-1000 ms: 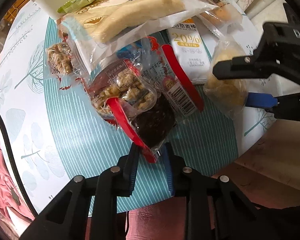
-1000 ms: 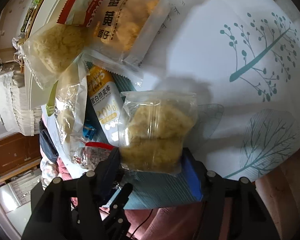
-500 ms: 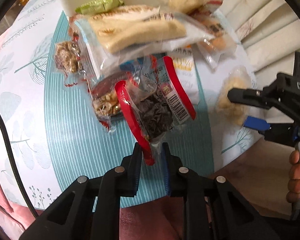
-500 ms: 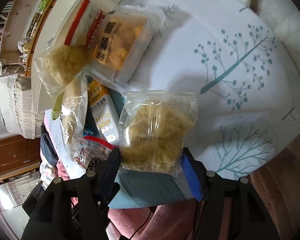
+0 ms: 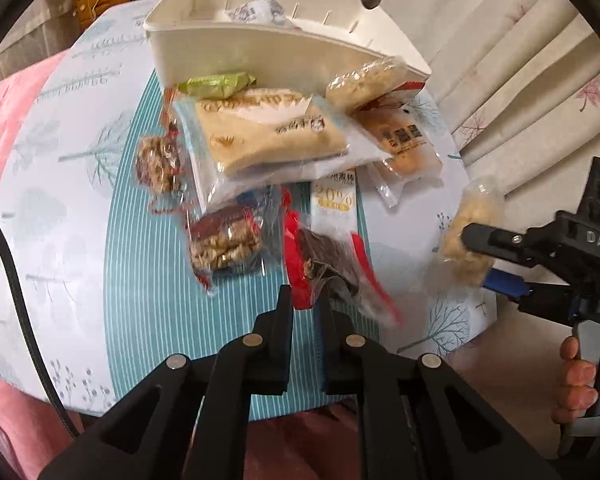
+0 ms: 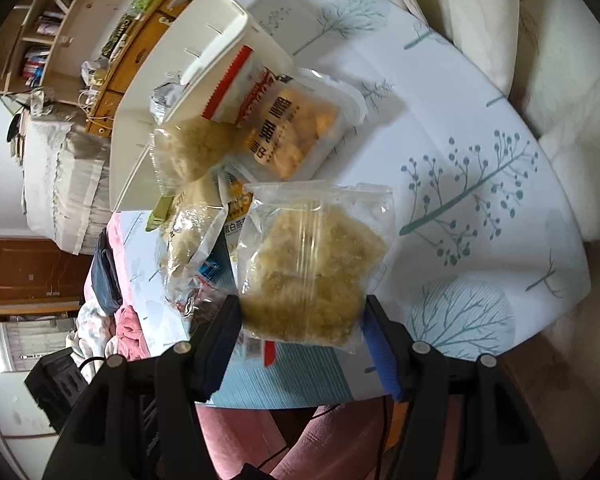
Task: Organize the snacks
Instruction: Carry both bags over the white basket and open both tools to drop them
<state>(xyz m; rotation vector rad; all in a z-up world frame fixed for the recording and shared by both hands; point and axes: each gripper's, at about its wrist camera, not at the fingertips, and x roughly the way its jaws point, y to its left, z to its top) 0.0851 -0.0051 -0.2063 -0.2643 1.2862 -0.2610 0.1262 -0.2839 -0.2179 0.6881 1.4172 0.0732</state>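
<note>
Both views are bright with soft daylight; in the left wrist view it filters through the pale curtains [image 5: 512, 60] at the upper right. Clear snack wrappers throw white glare, strongest on the flat bread packet [image 5: 272, 136]. The red-edged bag [image 5: 332, 268] is smeared by motion blur, while the white bin [image 5: 268, 52] stays fairly sharp. Fisheye distortion bends the tablecloth [image 6: 480, 200] into a dome, and a black vignette rings each frame. In the right wrist view the crumbly bag [image 6: 312, 268] shows streaky reflections, and the room at far left is dimmer and soft
</note>
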